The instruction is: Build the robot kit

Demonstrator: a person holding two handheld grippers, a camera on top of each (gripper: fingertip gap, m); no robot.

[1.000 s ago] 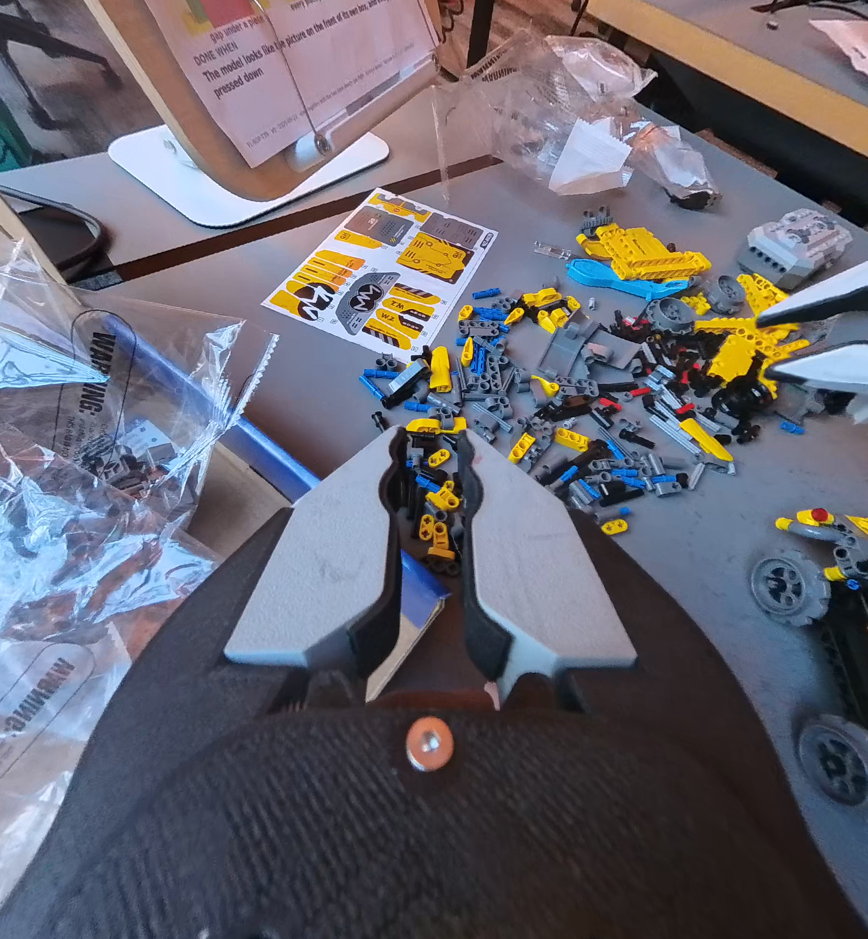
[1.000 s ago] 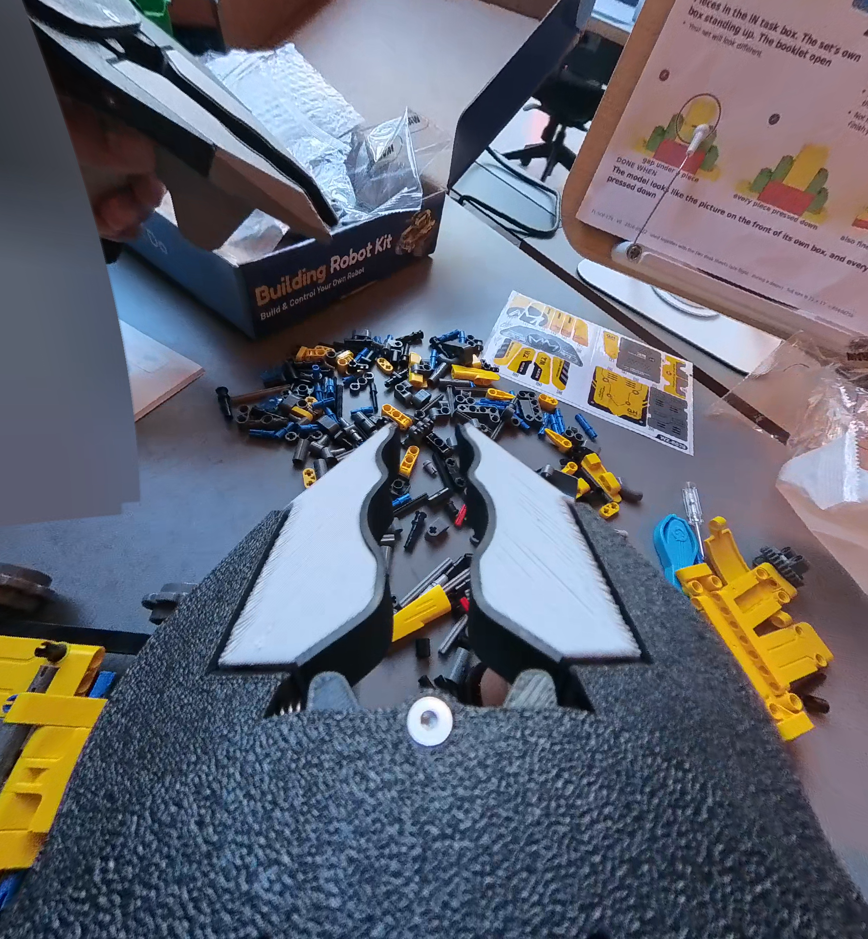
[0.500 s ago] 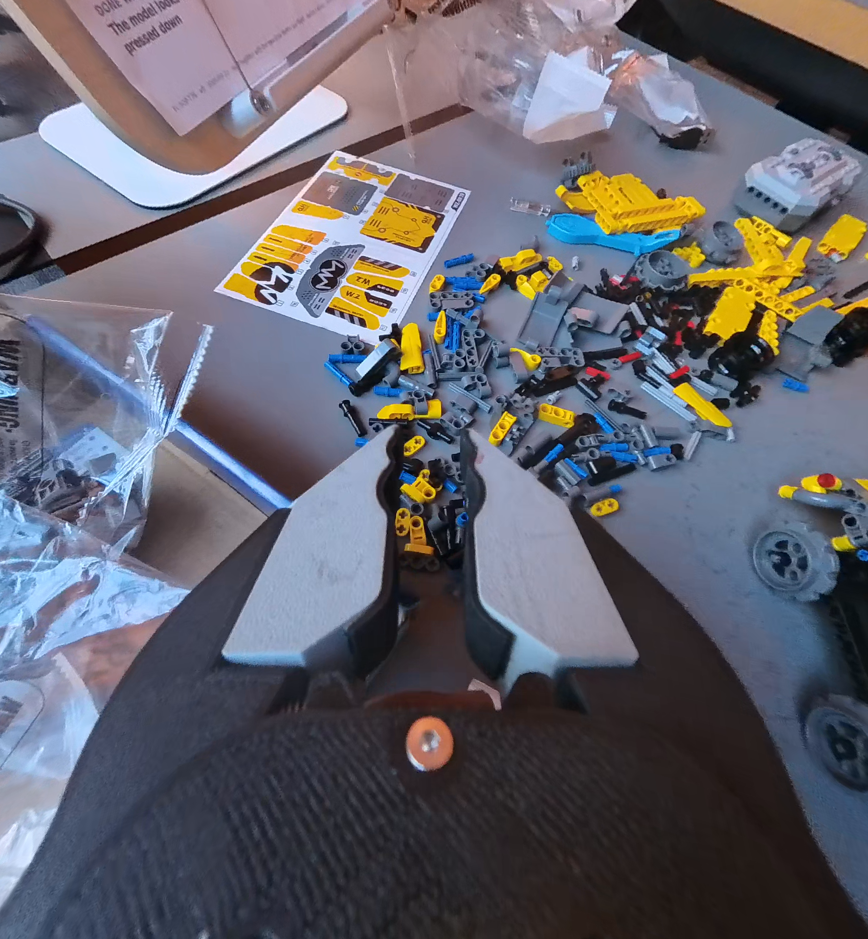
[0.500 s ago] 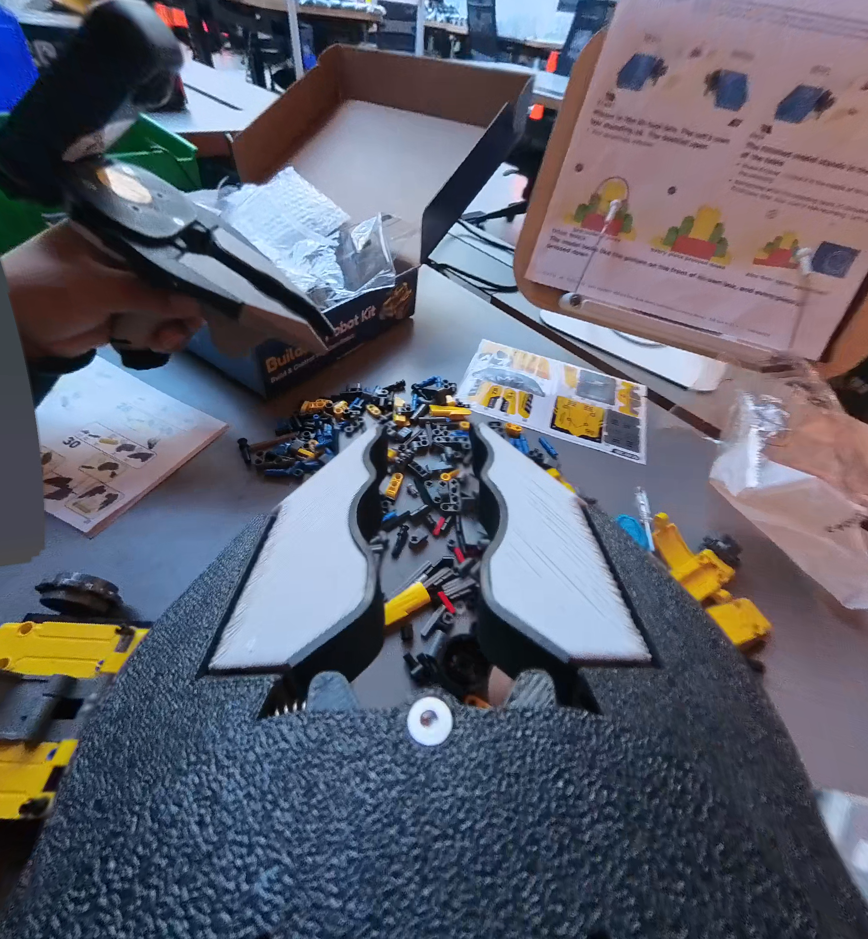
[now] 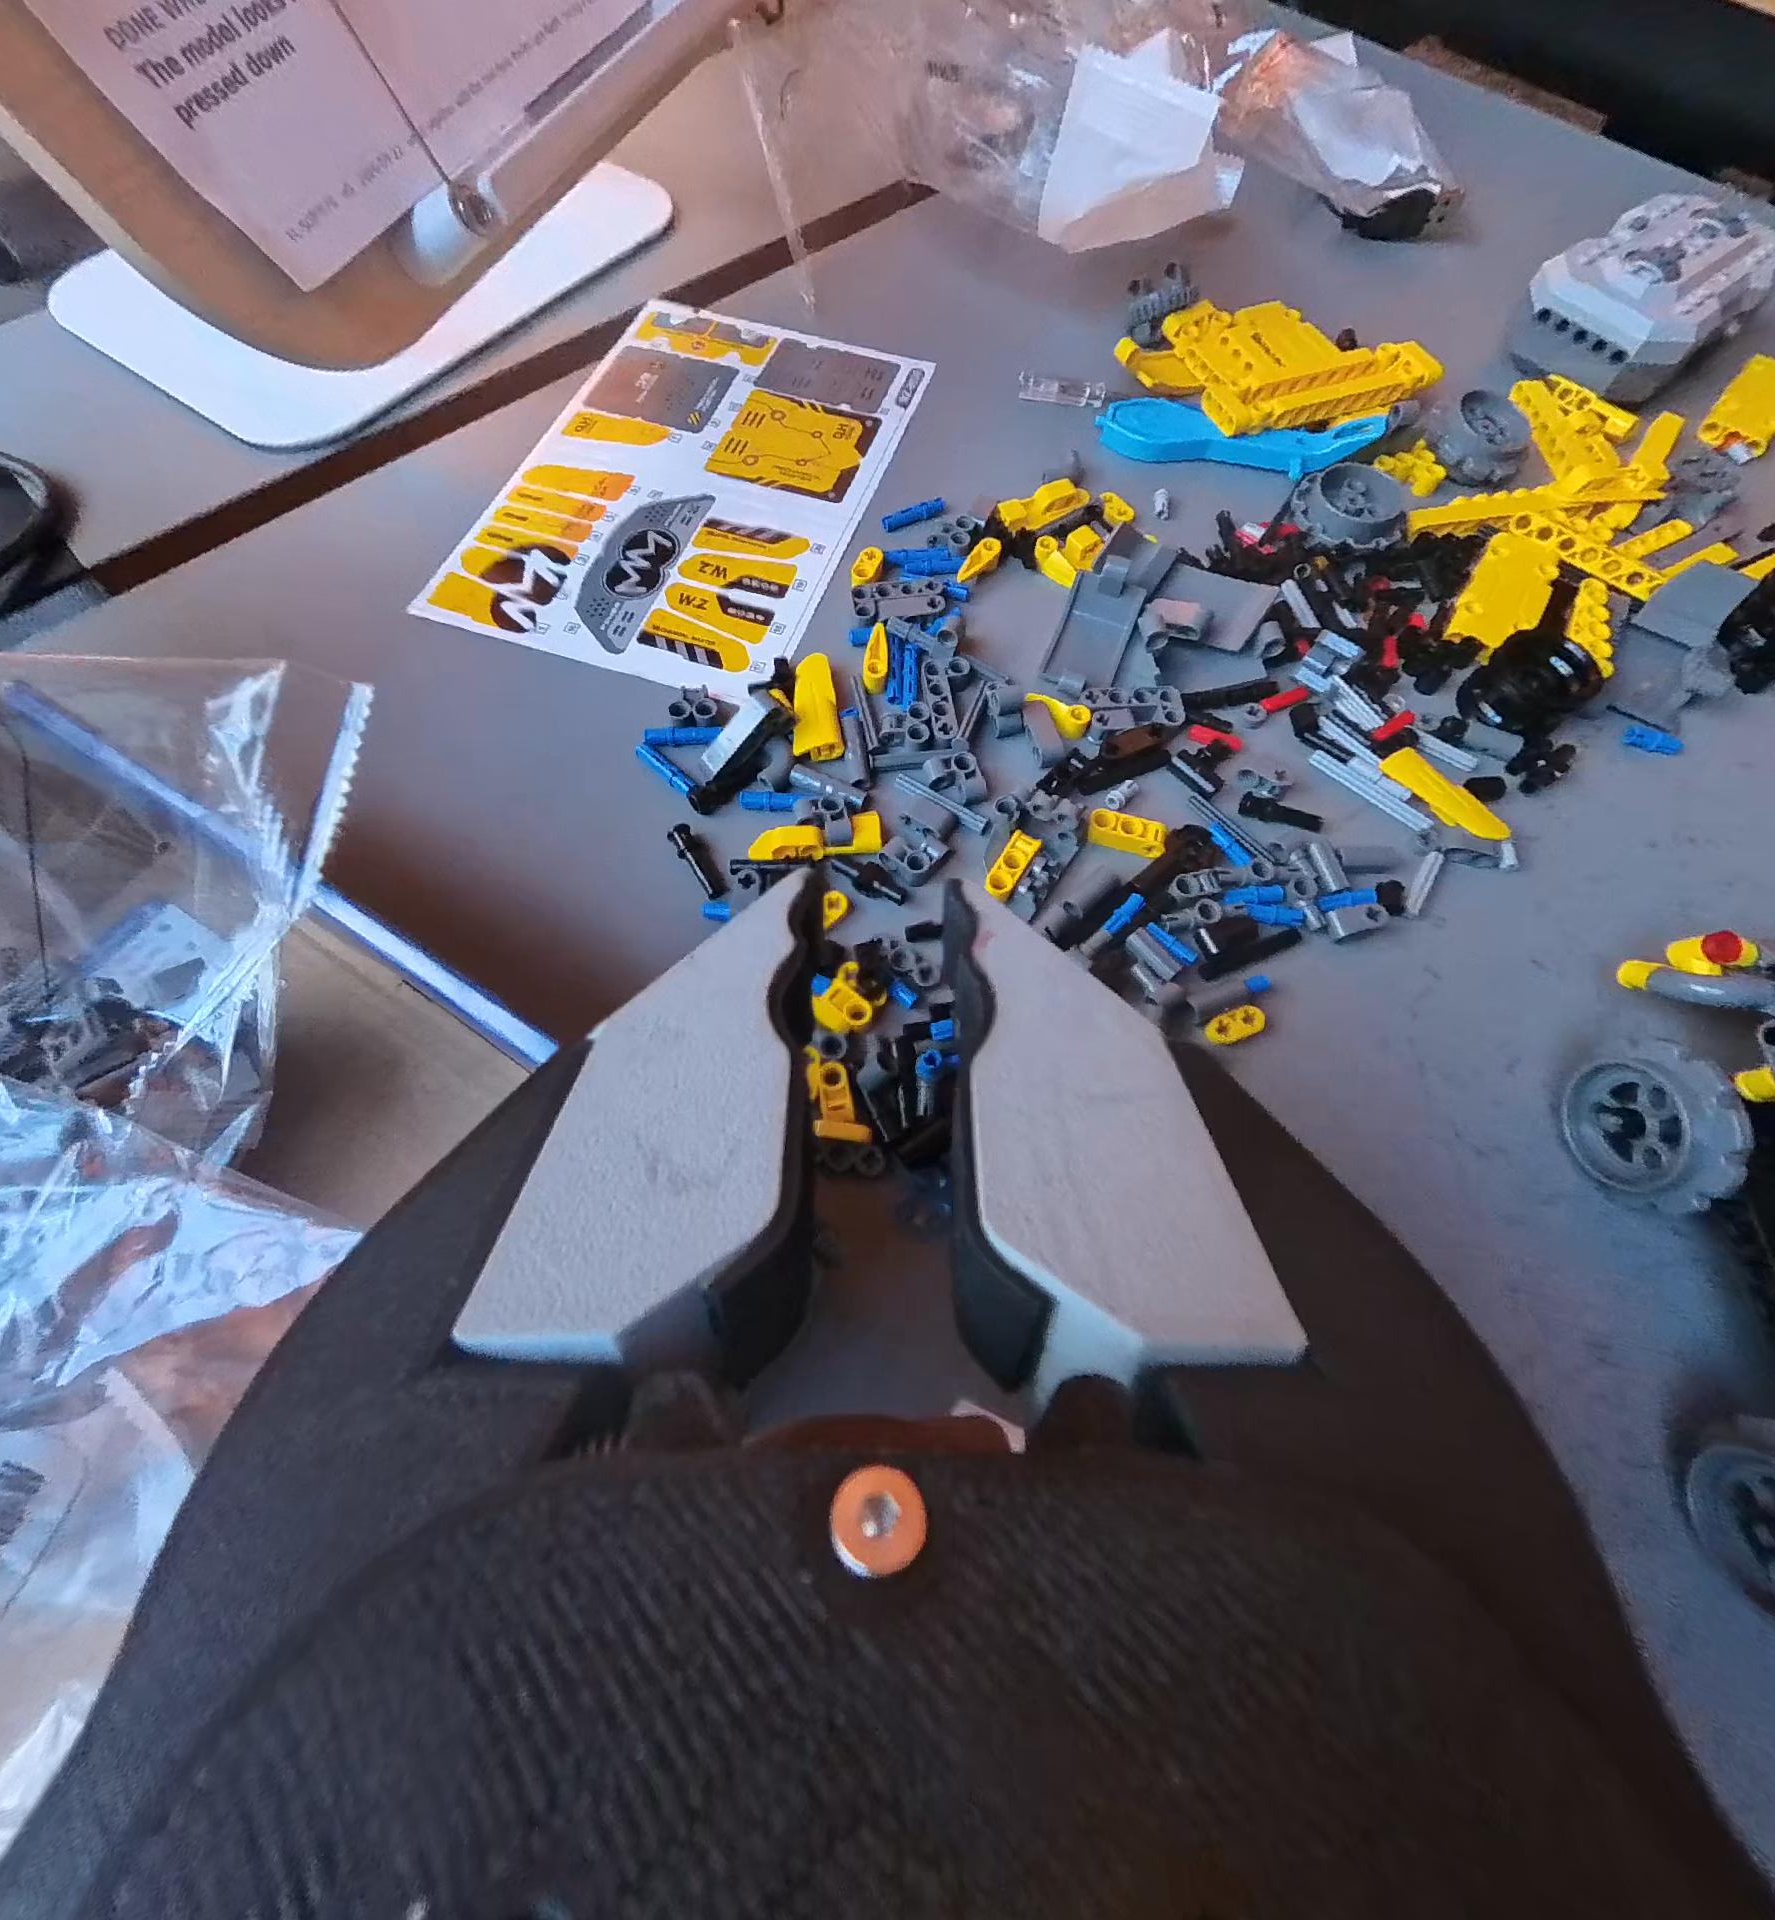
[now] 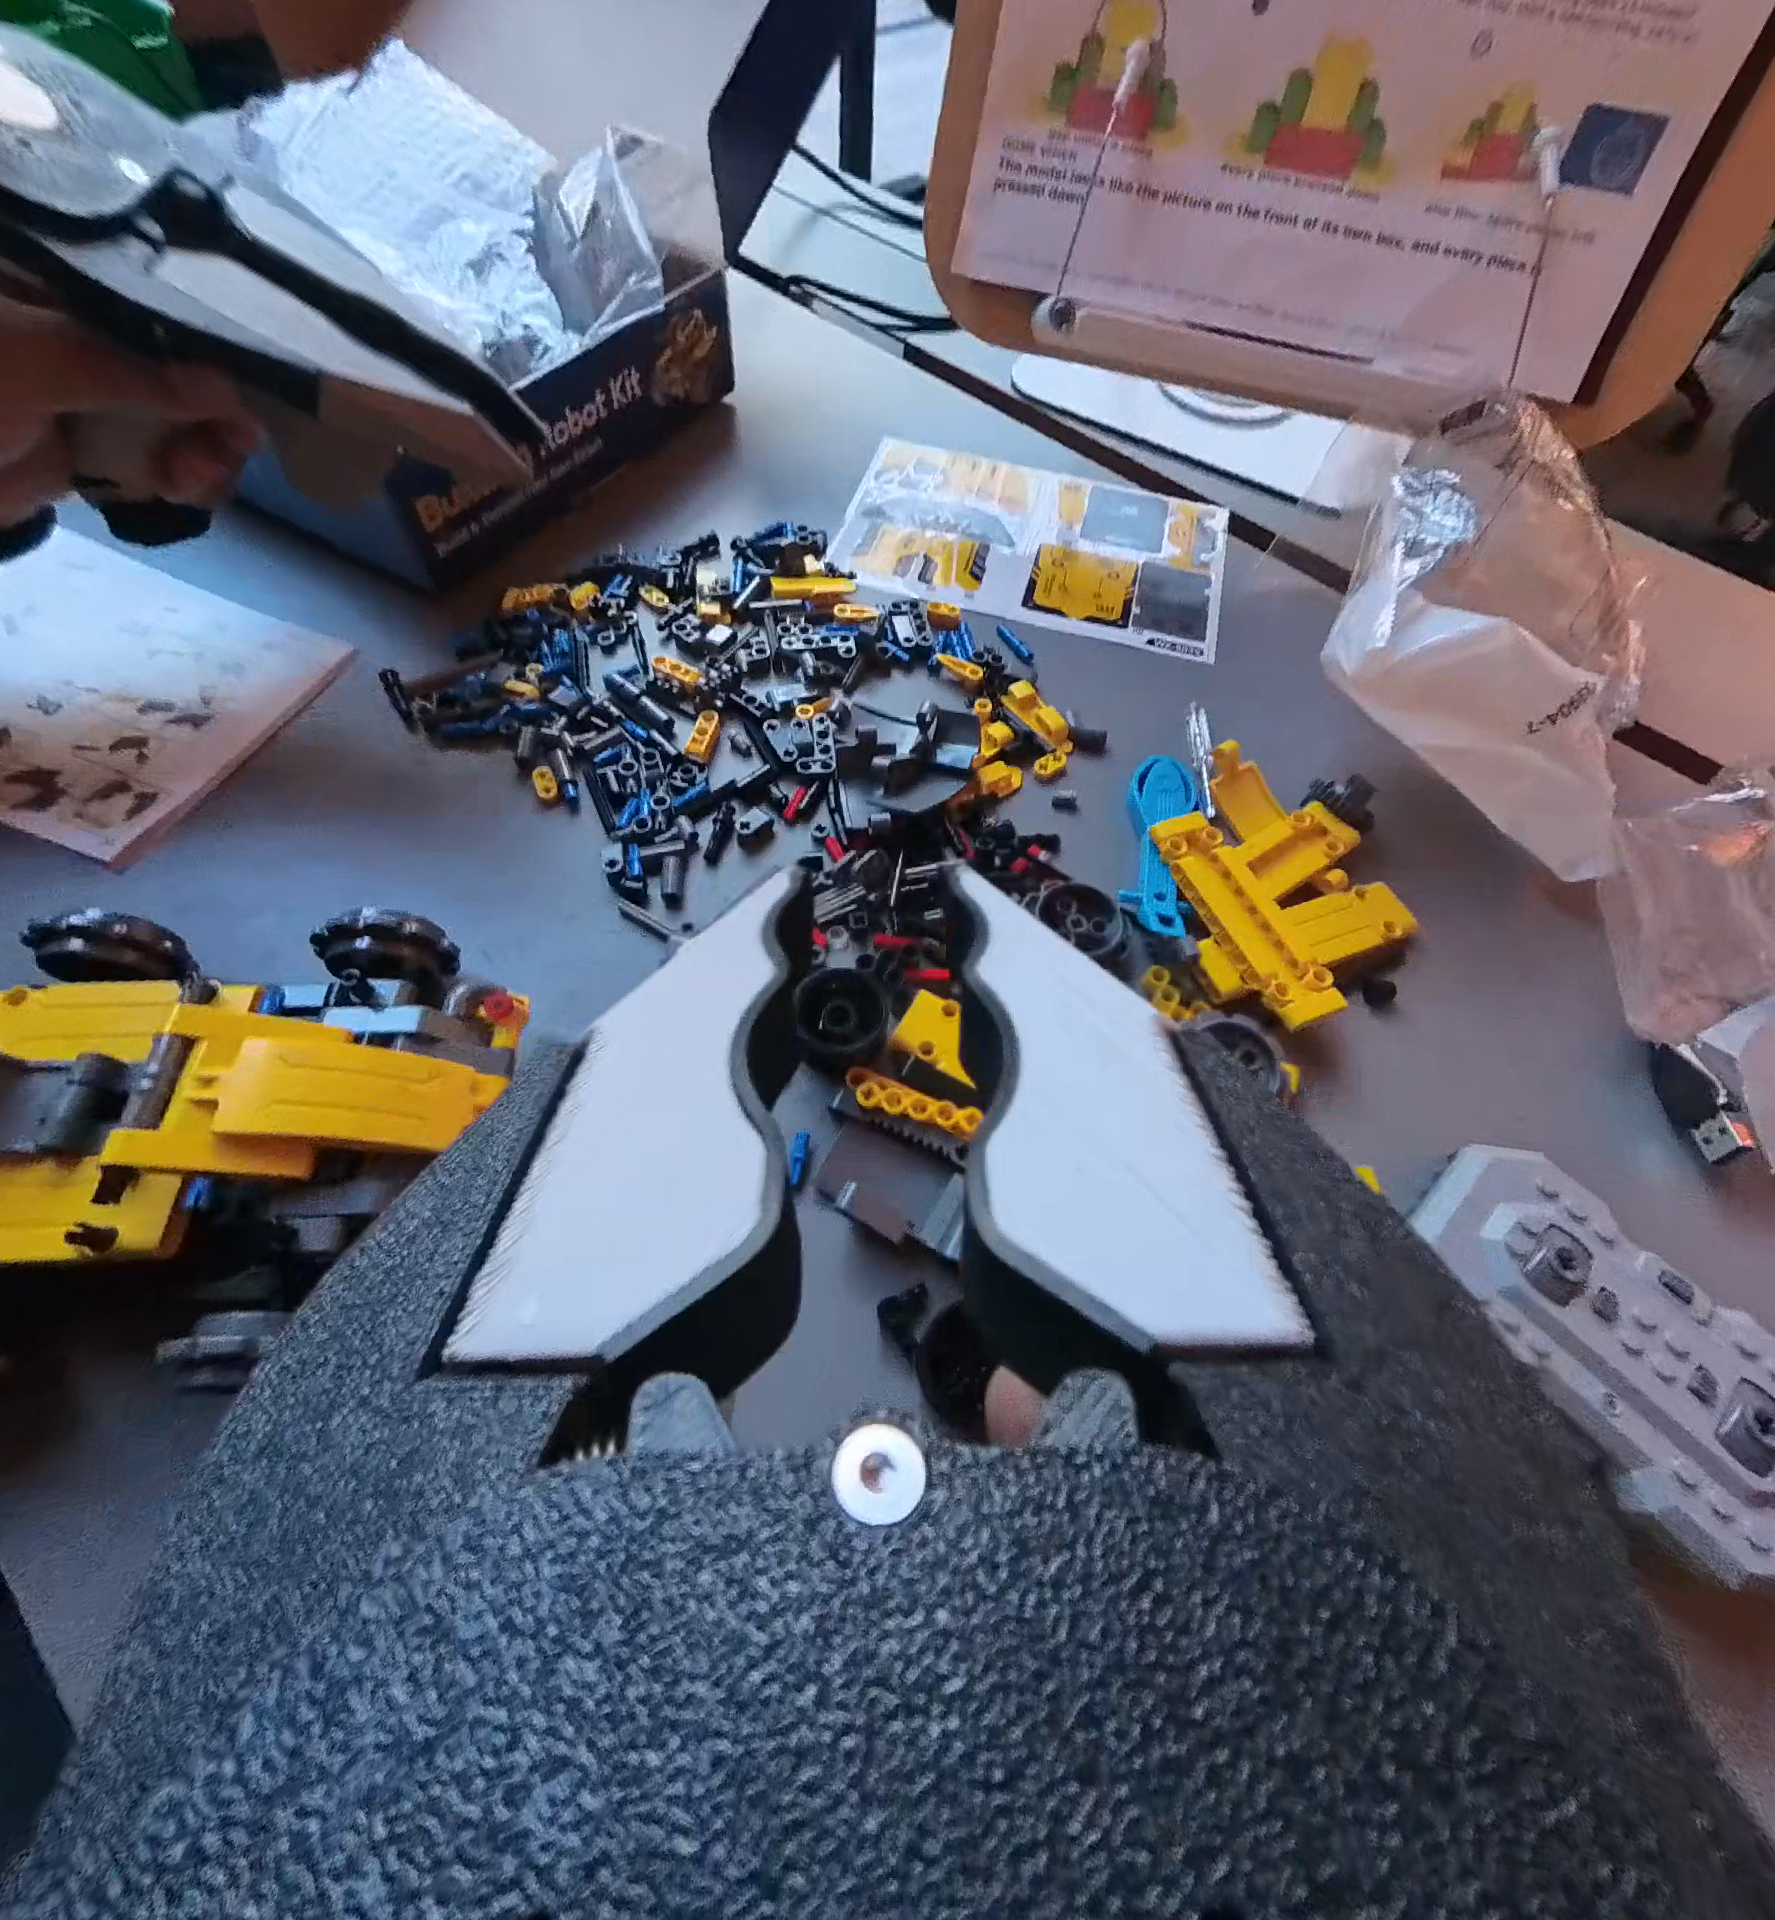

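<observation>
Left gripper [image 5: 878, 899] and right gripper [image 6: 878, 883] both parted, empty, hovering above loose brick pile [image 5: 1122, 790]; judgement: single out one piece, lower straight

A workroom or lab set up for model building is shown; a grey table [image 5: 1485, 1299] is strewn with a pile of small plastic building pieces [image 5: 1122, 790] in yellow, blue, grey and black; a sticker sheet [image 5: 675, 499] is laid beside it; a printed instruction sheet is clipped to a wooden stand [image 6: 1361, 156]; an opened kit box [image 6: 571, 416] with clear bags, a booklet [image 6: 104, 696] and a half-built yellow vehicle [image 6: 187, 1101] are seen; further tables are glimpsed behind.
</observation>
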